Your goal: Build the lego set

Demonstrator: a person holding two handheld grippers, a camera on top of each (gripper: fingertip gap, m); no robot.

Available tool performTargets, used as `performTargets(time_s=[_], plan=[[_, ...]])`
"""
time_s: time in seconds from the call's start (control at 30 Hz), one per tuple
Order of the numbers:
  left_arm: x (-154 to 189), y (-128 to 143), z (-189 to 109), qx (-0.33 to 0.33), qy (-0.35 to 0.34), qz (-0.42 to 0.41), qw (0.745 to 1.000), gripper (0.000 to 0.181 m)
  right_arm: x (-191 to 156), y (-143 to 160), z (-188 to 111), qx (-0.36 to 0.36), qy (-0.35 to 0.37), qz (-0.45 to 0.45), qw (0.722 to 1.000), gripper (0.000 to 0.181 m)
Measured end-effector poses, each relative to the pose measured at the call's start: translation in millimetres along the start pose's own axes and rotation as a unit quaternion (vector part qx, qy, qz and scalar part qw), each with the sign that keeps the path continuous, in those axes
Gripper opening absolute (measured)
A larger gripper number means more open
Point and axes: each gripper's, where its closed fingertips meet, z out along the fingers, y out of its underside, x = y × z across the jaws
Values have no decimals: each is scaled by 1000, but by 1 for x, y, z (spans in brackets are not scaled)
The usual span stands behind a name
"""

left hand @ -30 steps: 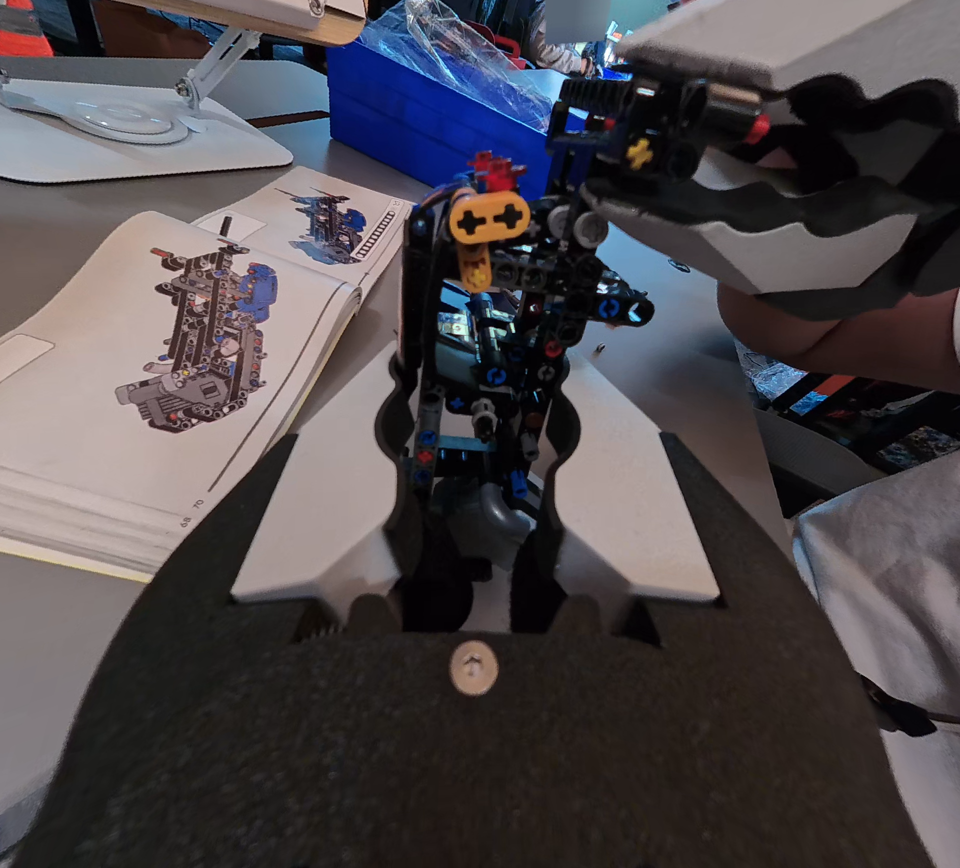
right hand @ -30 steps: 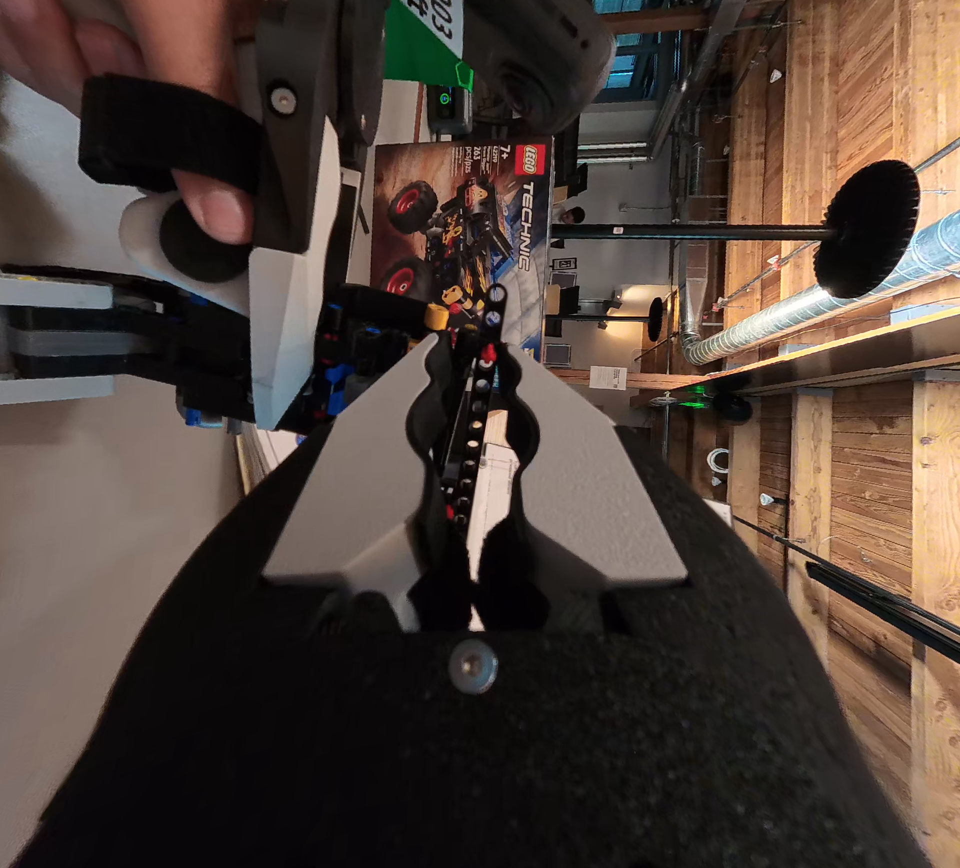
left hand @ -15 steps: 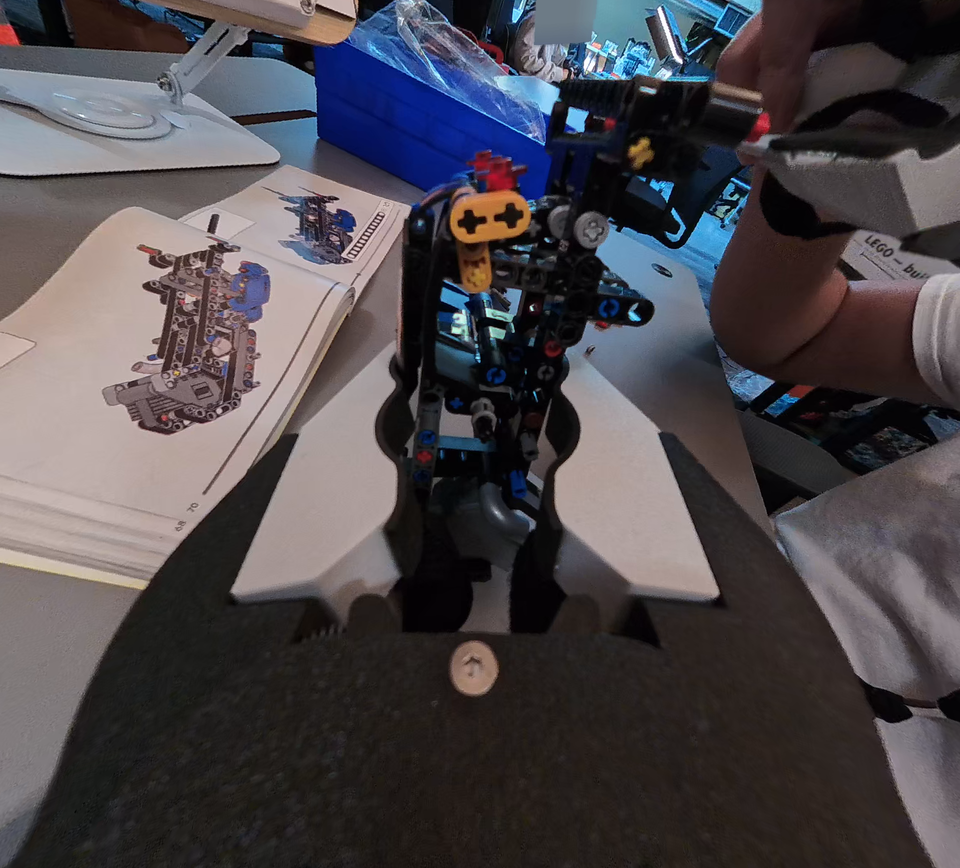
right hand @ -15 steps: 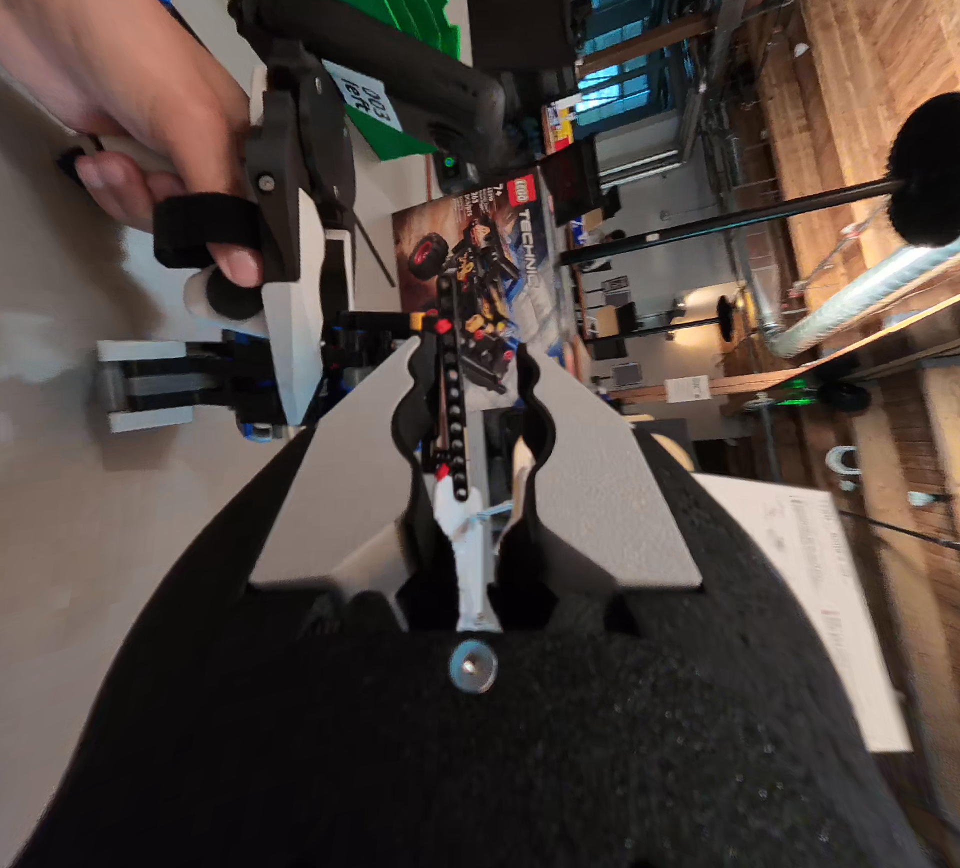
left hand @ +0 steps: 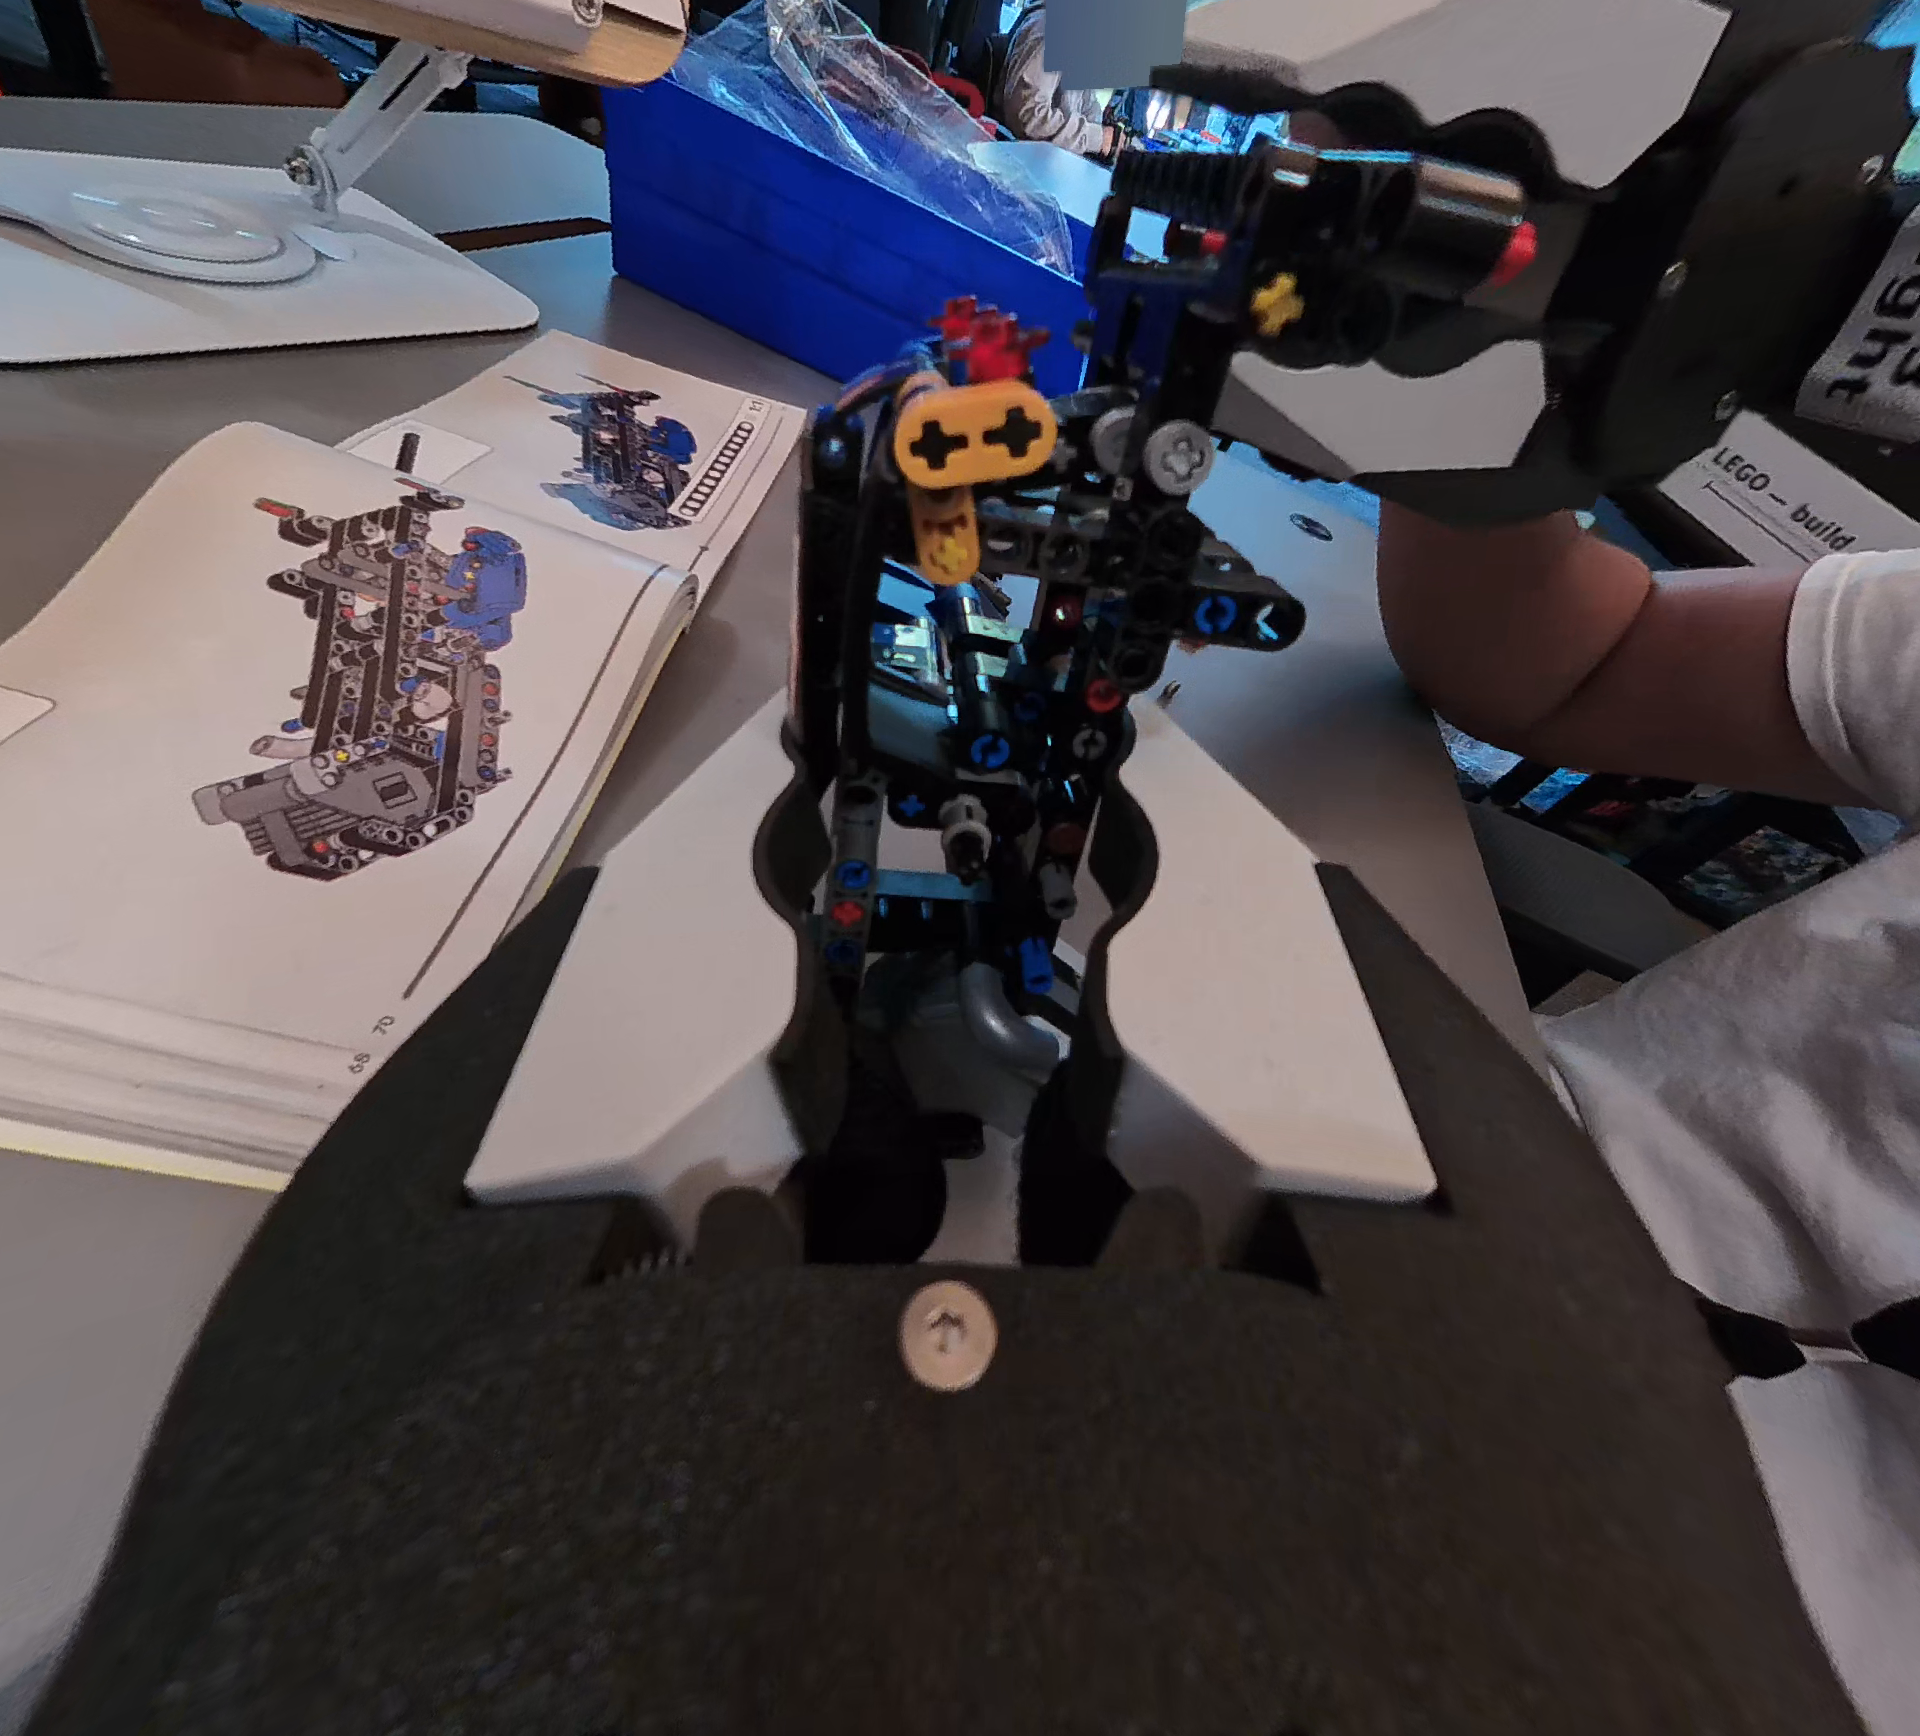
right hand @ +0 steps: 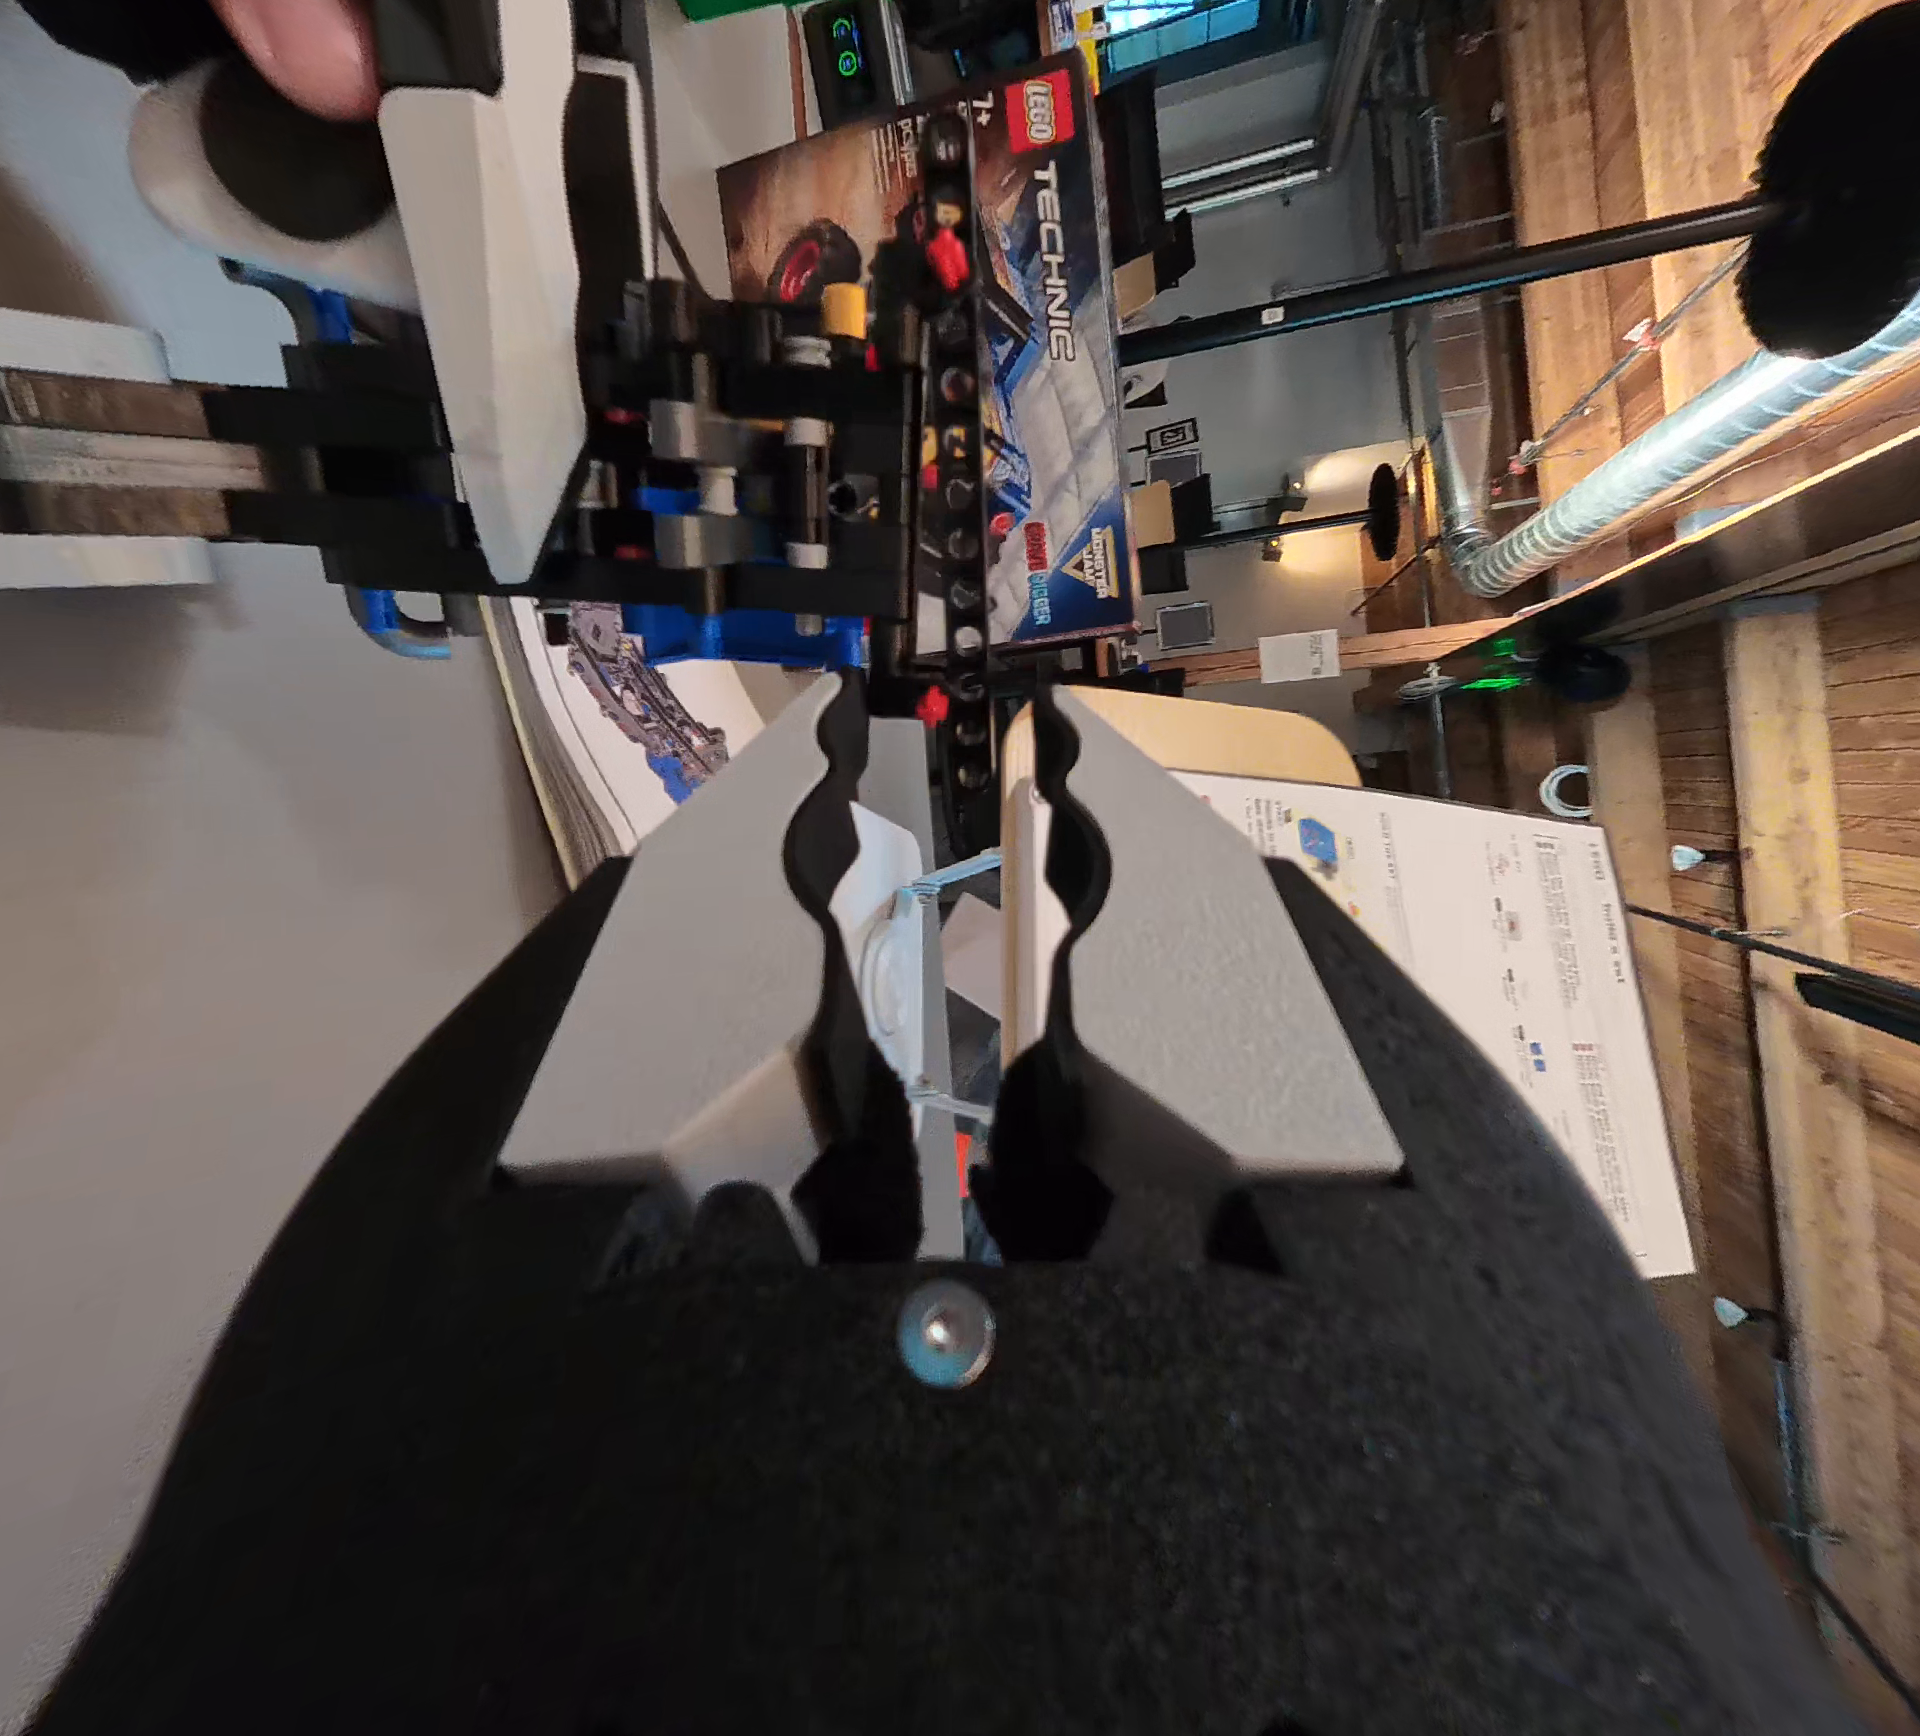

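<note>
Low in the frame's centre, your left gripper (left hand: 961, 751) had its fingers clamped on the lower end of the black, blue and yellow Technic lego chassis (left hand: 1143, 564). Its long axis ran up the frame, with the top end toward the upper right. There your right gripper (left hand: 1351, 273) straddled that end, fingers parted and seemingly not gripping. A sideways push could have levered the chassis askew or popped pins loose. Beyond it, at the left, lay the open paper instruction booklet (left hand: 312, 699).

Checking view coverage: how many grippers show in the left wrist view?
2: left gripper bottom centre, jaws round the model; right gripper top right, at the model's top.
</note>
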Motion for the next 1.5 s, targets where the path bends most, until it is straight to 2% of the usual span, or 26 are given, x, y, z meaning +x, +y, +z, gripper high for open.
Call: performTargets(time_s=[0.2,0.83,0.93,1.03,1.5], plan=[[2,0,1,-2,-1,9,1000,46,-4,-1,3,-1,6,-16,1000,23],[2,0,1,1,-1,6,1000,46,-2,-1,3,-7,30,-52,998,22],[2,0,1,1,2,6,1000,46,-2,-2,2,-4,21,-11,1000,23],[1,0,1,3,3,-4,1000,46,0,-3,0,-2,29,-9,1000,27],[-1,0,0,5,-1,-8,1000,46,-1,-6,0,10,59,-39,997,21]])
